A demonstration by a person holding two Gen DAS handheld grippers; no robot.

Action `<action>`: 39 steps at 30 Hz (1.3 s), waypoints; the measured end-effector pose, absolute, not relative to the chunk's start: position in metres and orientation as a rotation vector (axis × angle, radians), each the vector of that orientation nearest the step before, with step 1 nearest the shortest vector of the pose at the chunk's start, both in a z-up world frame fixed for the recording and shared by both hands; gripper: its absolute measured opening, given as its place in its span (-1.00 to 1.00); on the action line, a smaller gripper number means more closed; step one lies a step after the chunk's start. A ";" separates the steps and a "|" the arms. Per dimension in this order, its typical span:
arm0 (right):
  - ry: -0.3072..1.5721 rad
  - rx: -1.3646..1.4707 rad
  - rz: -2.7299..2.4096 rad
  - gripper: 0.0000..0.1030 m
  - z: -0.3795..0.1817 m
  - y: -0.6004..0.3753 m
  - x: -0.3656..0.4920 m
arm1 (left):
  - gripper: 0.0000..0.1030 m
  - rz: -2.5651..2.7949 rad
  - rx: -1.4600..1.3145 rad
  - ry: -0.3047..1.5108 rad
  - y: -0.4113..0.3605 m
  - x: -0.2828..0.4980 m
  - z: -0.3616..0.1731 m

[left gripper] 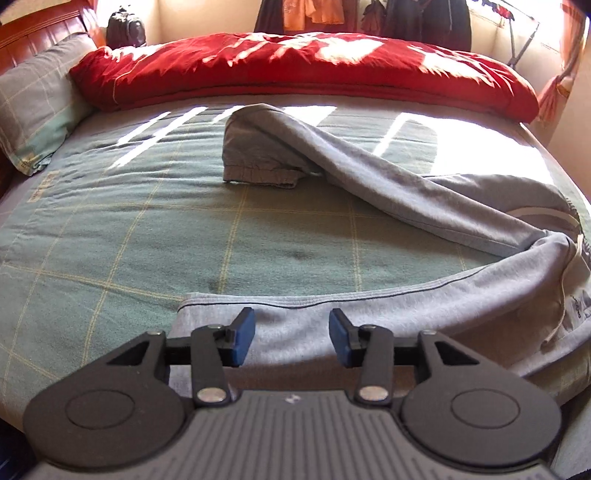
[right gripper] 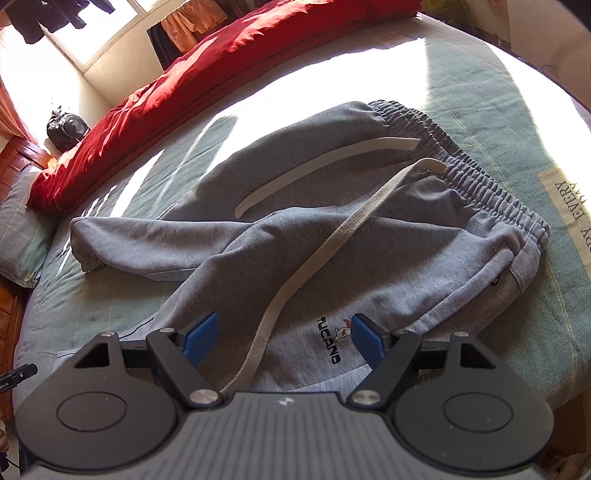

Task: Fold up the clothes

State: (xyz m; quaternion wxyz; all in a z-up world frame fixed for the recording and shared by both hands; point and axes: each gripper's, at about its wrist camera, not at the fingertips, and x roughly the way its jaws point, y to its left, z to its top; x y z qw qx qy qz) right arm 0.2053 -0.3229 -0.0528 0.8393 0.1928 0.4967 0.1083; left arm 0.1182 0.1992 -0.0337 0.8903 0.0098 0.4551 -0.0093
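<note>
Left wrist: left gripper (left gripper: 291, 336) spread above sweatpants (left gripper: 369, 184).

Your grey sweatpants (right gripper: 332, 236) lie flat and spread just ahead of your right hand-held gripper (right gripper: 284, 341), legs splayed left, waistband far right, drawstrings loose.

Home bedroom: bed (left gripper: 110, 229), pillow (left gripper: 33, 107), red duvet (left gripper: 295, 74), hanging clothes (left gripper: 314, 13).

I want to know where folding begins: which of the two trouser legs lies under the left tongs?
The near leg, flat along the bed's front edge beneath the open left tongs. The far leg runs away toward the red quilt.
</note>
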 end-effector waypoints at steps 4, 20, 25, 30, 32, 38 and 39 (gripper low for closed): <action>1.087 0.453 0.230 0.59 -0.060 -0.333 0.206 | -0.03 -0.202 0.172 0.944 0.137 0.115 -0.037; 1.219 0.522 0.214 0.59 -0.087 -0.369 0.205 | -0.06 -0.583 0.765 0.878 -0.017 0.072 -0.114; 1.173 0.310 0.258 0.59 -0.050 -0.370 0.225 | -0.19 -0.564 0.842 0.885 -0.022 0.076 -0.129; 1.132 -0.047 0.420 0.59 -0.015 -0.354 0.238 | -0.22 -0.551 0.852 0.896 -0.022 0.080 -0.135; 1.123 -0.211 0.512 0.60 -0.015 -0.339 0.234 | -0.22 -0.549 0.849 0.900 -0.023 0.082 -0.136; 1.078 -0.673 0.772 0.59 -0.055 -0.286 0.193 | -0.20 -0.543 0.834 0.911 -0.023 0.087 -0.138; 1.059 -0.763 0.799 0.59 -0.065 -0.278 0.183 | -0.19 -0.541 0.826 0.913 -0.022 0.088 -0.138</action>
